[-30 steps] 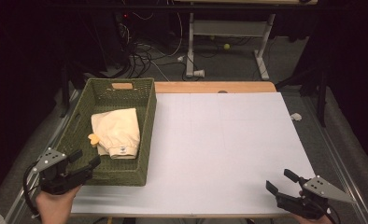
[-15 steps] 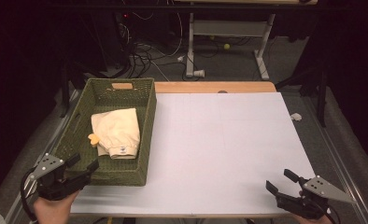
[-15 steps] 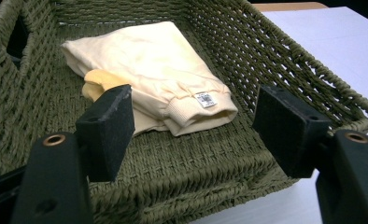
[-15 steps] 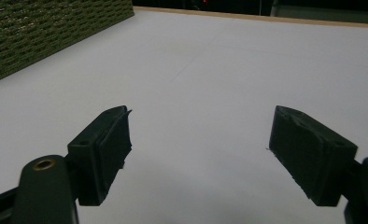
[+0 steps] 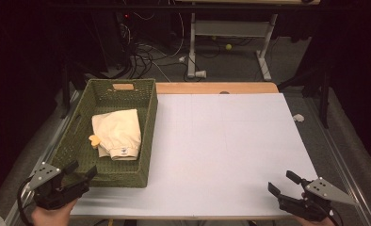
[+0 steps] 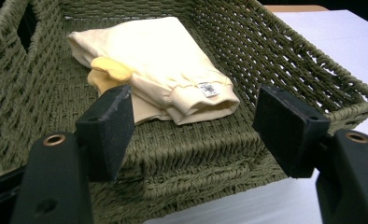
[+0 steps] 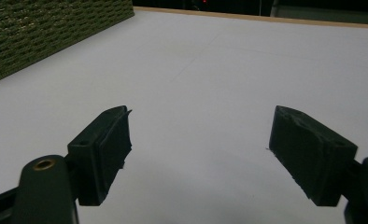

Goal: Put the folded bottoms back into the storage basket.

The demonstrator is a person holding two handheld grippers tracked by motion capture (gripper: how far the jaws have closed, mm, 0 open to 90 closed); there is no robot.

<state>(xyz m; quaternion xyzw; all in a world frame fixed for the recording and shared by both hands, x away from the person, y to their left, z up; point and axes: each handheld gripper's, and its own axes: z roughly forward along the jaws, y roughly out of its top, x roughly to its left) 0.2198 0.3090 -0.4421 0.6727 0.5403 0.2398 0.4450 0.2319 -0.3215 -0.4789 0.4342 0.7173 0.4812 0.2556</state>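
High view: left gripper (image 5: 82,174) hangs at the desk's (image 5: 230,141) near-left corner, jaws apart, nothing between them, just before the green basket's (image 5: 148,117) near wall. Inside lies a folded cream garment (image 6: 163,60). Right gripper (image 5: 282,184), jaws apart, sits at the near-right corner.

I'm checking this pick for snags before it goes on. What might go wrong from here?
The left gripper hangs open at the green basket's near wall; its jaws might catch the weave rather than clear the rim. The folded cream garment may unfold if pinched by one layer, and the small yellow piece could slip off.
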